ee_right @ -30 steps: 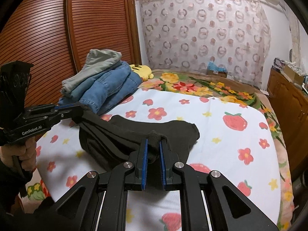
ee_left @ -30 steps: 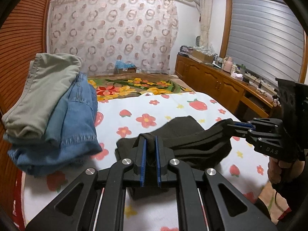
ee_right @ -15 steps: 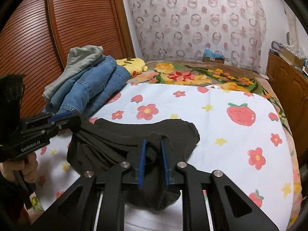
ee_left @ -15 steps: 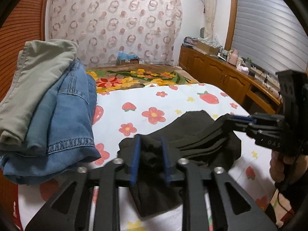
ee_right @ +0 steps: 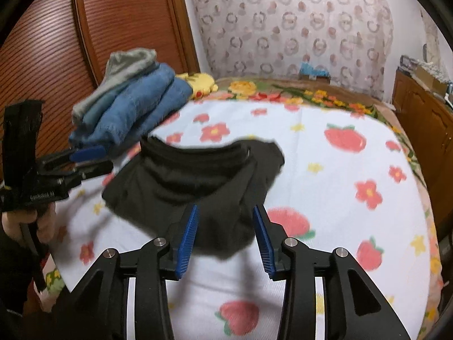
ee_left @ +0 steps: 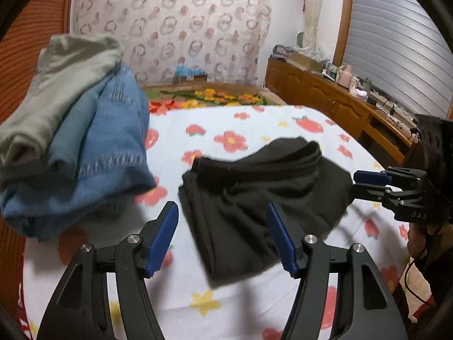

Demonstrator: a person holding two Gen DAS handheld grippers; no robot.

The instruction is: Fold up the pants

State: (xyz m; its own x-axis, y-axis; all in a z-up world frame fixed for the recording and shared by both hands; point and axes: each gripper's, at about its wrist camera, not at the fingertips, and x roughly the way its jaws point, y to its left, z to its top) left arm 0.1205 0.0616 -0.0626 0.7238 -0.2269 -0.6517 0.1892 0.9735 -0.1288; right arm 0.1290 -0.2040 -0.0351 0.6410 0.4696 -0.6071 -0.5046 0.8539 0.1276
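Observation:
The black pants (ee_left: 254, 187) lie folded in a loose bundle on the flowered bed sheet (ee_left: 240, 297). My left gripper (ee_left: 222, 212) hangs over their near left edge with its jaws opening; cloth lies between the blue pads and neither pad touches it. My right gripper (ee_right: 225, 209) is over the near right edge of the pants (ee_right: 198, 175), jaws also opening, cloth between the pads but not pressed. Each gripper shows in the other's view: the right gripper (ee_left: 368, 181) at the bundle's right side, the left gripper (ee_right: 90, 158) at its left side.
A pile of blue jeans (ee_left: 99, 147) with grey-green pants (ee_left: 65, 85) on top sits to the left of the black bundle. A yellow plush (ee_right: 201, 82) lies behind the pile. A wooden wardrobe (ee_right: 56, 42) is on the left, a wooden cabinet (ee_left: 325, 99) on the right.
Both grippers were shut on the black pants' near edge. They sank toward the bed, their jaws spread, and the pants dropped out of them onto the sheet.

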